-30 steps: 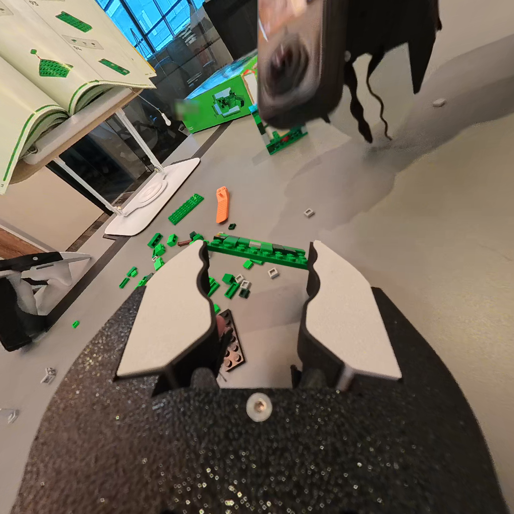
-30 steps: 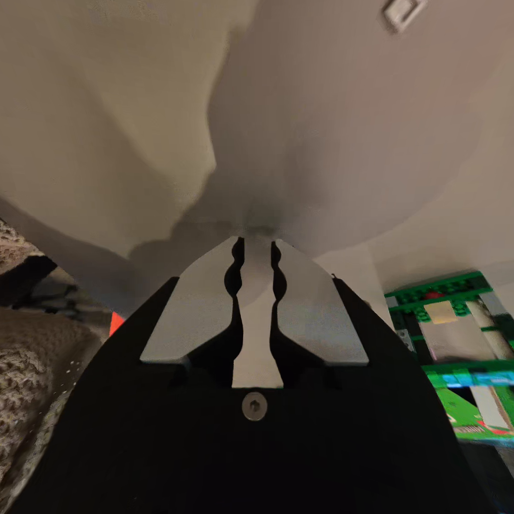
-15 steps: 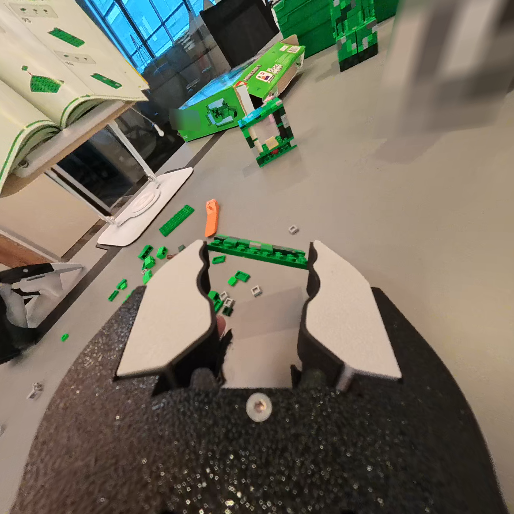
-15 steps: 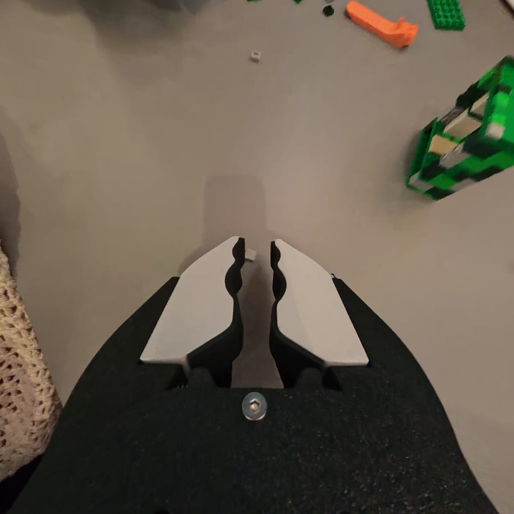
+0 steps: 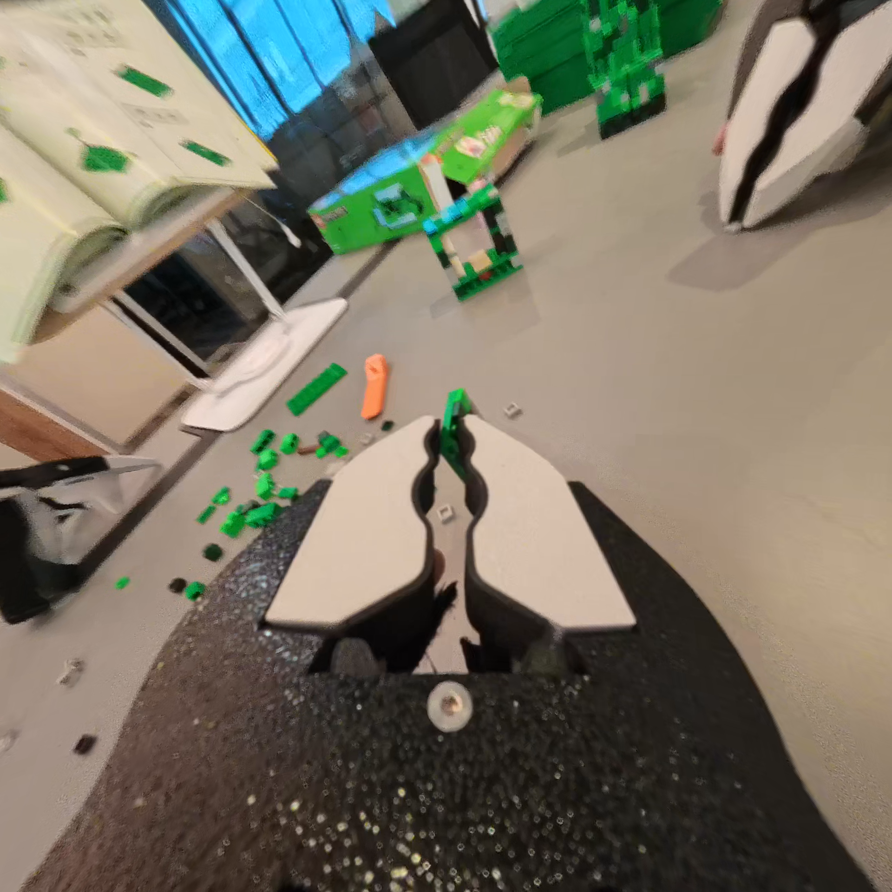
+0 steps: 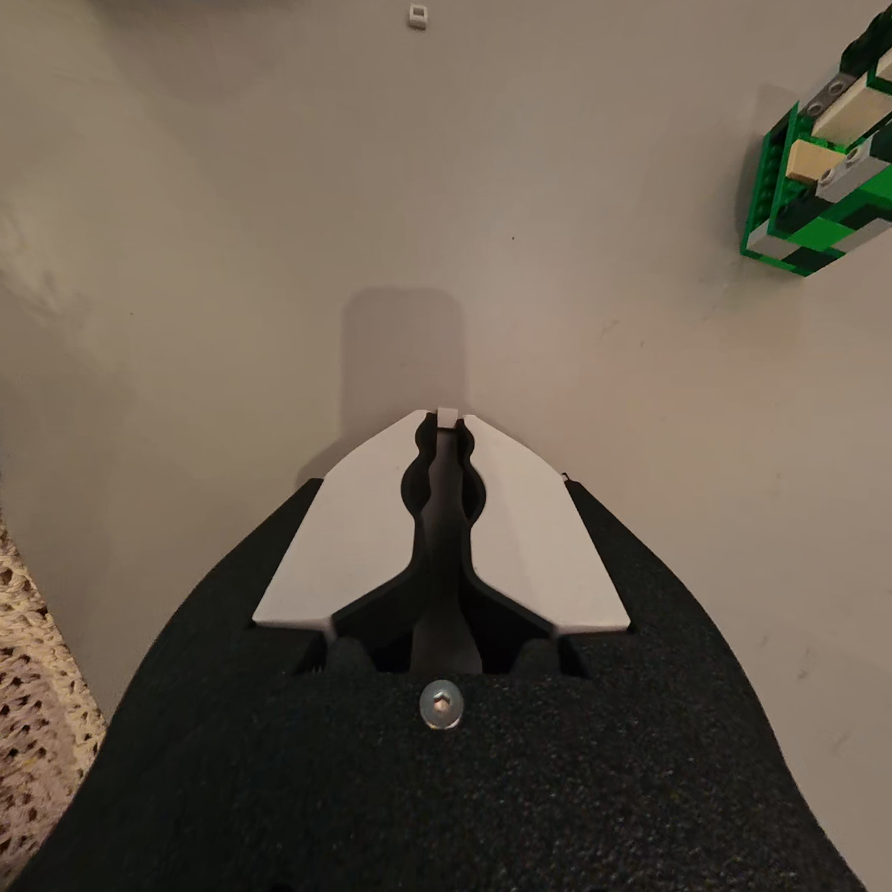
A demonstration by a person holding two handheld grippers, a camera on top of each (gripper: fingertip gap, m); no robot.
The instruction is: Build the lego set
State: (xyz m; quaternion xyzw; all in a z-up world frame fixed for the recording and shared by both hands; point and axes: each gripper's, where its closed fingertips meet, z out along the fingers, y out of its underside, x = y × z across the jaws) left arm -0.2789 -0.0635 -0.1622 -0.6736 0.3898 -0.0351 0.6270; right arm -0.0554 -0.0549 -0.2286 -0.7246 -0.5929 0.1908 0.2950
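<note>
The left gripper (image 5: pixel 451 427) pinches a green plate assembly (image 5: pixel 453 425) and the right gripper (image 6: pixel 446 419) a small grey tile (image 6: pixel 446 417), while the half-built green frame (image 5: pixel 475 241) stands ahead and loose bricks (image 5: pixel 263 487) left of the left one await fitting

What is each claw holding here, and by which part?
Left claw: green plate assembly, gripped at one end. Right claw: small light grey piece, pinched at the fingertips.
</note>
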